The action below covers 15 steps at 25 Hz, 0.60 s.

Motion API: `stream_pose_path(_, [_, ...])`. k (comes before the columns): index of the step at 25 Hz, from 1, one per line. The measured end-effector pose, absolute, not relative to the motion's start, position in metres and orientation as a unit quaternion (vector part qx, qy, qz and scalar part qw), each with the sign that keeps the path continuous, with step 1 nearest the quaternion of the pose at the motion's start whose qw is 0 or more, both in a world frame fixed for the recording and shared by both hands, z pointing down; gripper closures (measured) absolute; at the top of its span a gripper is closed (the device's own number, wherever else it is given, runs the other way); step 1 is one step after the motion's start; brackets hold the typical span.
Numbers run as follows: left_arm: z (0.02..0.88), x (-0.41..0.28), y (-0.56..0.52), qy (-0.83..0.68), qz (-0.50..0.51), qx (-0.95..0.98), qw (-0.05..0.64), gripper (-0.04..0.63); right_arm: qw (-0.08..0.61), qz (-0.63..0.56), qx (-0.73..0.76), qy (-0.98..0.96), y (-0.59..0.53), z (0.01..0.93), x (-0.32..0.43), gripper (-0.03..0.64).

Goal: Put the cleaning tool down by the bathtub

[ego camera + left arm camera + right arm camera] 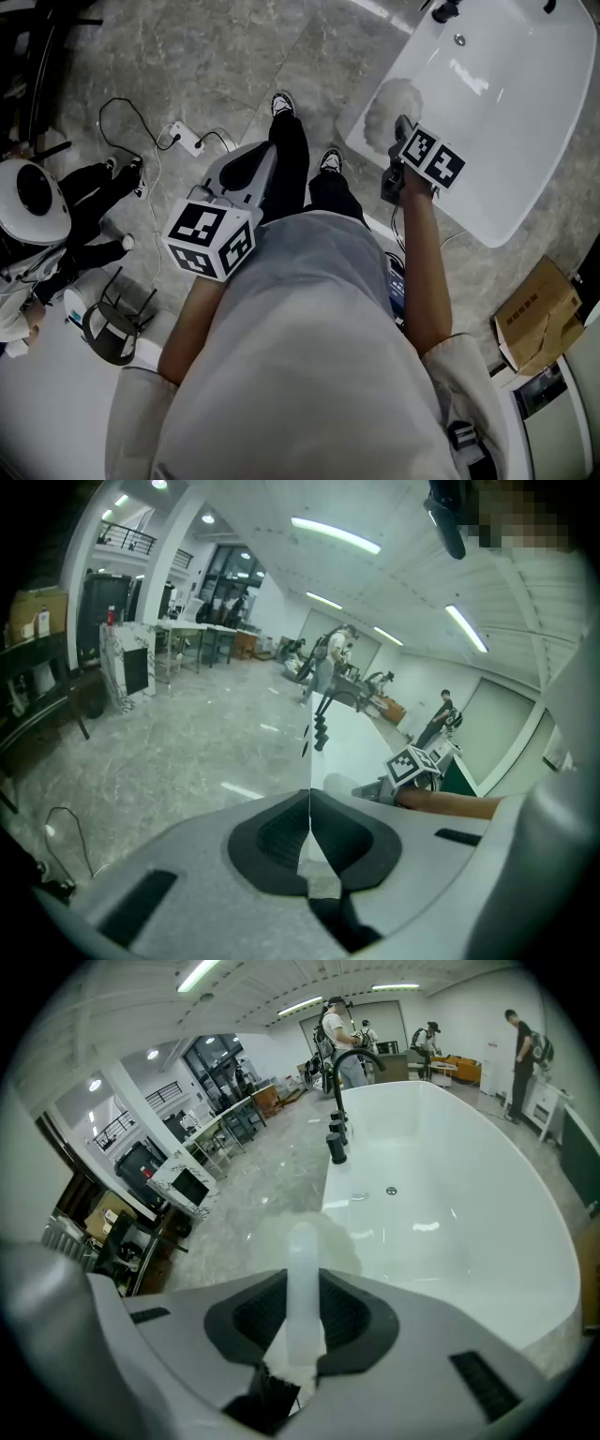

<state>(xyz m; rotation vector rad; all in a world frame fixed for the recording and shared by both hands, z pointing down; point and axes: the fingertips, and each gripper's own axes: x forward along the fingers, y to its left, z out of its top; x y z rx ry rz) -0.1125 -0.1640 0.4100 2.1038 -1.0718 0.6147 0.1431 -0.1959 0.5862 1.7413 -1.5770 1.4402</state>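
The cleaning tool has a translucent white handle (303,1269) and a pale fluffy head (389,105). My right gripper (401,136) is shut on the handle, and the head hangs at the near rim of the white bathtub (511,112). In the right gripper view the handle runs out between the pads (352,1314) toward the bathtub (450,1194) rim. My left gripper (251,171) hovers over the grey floor in front of the person's legs, its jaws shut with nothing between them. From the left gripper view (308,832) the bathtub (354,744) lies ahead.
A power strip (186,139) with a black cable lies on the marble floor at the left. A cardboard box (539,307) sits at the right by the tub. A person crouches at the far left (89,192). Black taps (336,1138) stand at the tub's far end.
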Motion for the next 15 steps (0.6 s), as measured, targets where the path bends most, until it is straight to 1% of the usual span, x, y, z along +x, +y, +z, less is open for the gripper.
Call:
stream_pose_path(9, [0.414, -0.122, -0.165, -0.413, 0.241, 0.804, 0.352, 0.586, 0.214, 0.52, 0.64, -0.523, -0.196, 0.618, 0.14, 0.537])
stream_pose_path(15, [0.417, -0.135, -0.167, -0.417, 0.246, 0.8, 0.355, 0.586, 0.215, 0.531, 0.647, -0.504, -0.194, 0.634, 0.132, 0.537])
